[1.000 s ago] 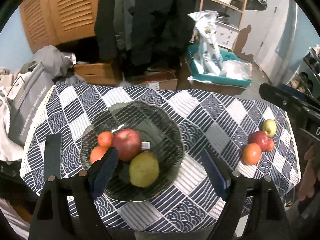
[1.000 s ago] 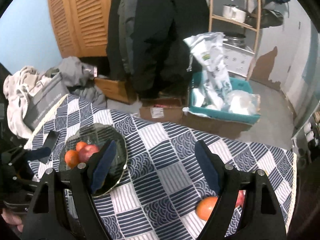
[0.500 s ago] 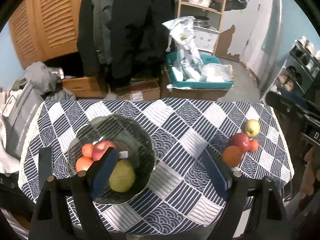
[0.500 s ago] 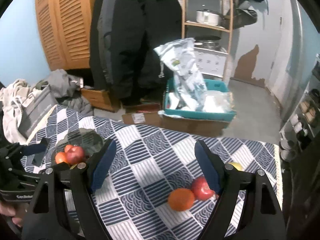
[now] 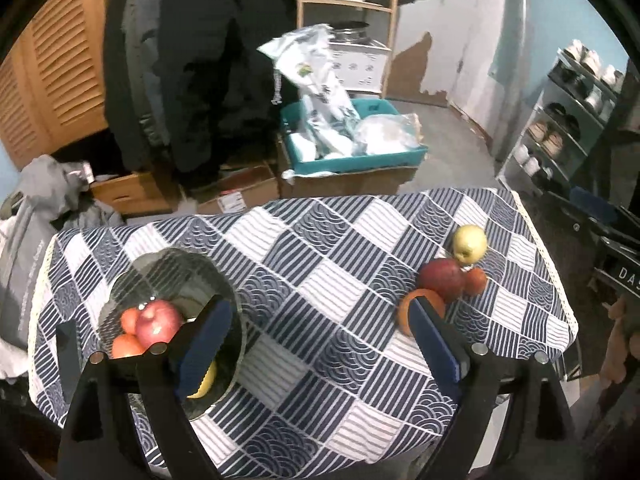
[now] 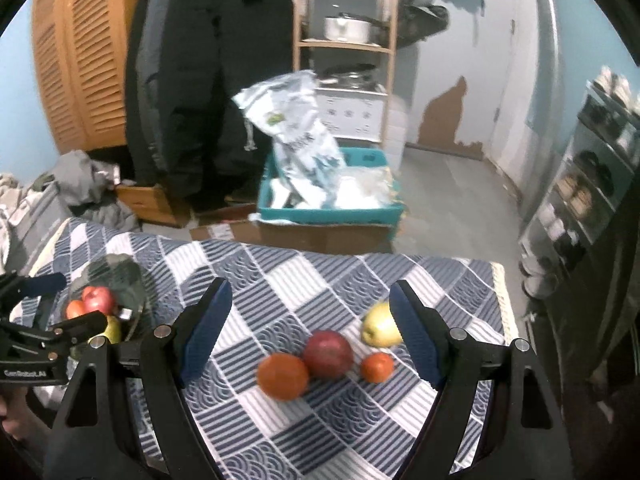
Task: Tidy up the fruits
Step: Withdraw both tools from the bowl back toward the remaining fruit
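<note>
A dark glass bowl (image 5: 168, 272) on the left of the checked tablecloth (image 5: 304, 264) holds a red apple (image 5: 157, 321), small oranges and a yellow fruit. On the right lie an orange (image 6: 282, 376), a red apple (image 6: 328, 353), a small orange (image 6: 377, 367) and a yellow-green apple (image 6: 378, 325). My left gripper (image 5: 316, 344) is open and empty, above the table's front middle. My right gripper (image 6: 310, 334) is open and empty, hovering over the loose fruits. The left gripper also shows in the right wrist view (image 6: 36, 340).
Beyond the table's far edge stand cardboard boxes (image 5: 236, 196) and a teal crate (image 5: 352, 148) with plastic bags. Dark coats hang behind. A wooden shelf (image 6: 344, 40) and a shoe rack (image 5: 568, 128) stand at the back right.
Both grippers have drawn back and swung to the right. The bowl has slid left in both views; the loose fruits have come between my right gripper's fingers.
</note>
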Demonstrator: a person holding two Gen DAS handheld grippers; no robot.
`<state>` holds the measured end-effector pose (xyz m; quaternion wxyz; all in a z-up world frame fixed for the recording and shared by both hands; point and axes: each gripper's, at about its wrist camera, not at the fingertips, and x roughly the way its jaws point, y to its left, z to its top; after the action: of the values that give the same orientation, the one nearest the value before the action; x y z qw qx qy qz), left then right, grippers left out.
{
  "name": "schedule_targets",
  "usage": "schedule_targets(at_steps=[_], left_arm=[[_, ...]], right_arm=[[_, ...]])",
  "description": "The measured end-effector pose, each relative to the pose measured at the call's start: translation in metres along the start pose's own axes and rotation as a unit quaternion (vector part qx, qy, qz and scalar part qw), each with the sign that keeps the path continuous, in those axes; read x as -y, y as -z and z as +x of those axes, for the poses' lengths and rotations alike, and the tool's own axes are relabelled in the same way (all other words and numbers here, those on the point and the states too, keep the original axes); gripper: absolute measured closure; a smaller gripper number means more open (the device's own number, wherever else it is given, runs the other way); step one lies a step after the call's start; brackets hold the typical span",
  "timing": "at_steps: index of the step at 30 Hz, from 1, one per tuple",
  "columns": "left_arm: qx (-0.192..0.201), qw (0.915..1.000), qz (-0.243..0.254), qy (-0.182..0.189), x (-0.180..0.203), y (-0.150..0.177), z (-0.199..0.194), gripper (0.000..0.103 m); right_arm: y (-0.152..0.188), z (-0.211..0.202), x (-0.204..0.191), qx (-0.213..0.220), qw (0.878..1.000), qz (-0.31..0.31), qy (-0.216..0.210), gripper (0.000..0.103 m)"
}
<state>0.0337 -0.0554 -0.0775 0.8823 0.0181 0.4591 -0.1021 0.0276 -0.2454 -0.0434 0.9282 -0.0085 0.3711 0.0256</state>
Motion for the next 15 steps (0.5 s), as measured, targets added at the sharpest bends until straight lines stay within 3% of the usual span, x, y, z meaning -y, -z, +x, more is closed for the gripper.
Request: schedule_targets(at_steps=[15], left_arm=[[-0.040, 0.9974, 0.044, 0.039, 0.065, -0.002, 0.034, 0.011]], right_arm=[[0.034, 0.005, 0.077, -0.031, 0.997, 0.053, 0.044, 0.022]])
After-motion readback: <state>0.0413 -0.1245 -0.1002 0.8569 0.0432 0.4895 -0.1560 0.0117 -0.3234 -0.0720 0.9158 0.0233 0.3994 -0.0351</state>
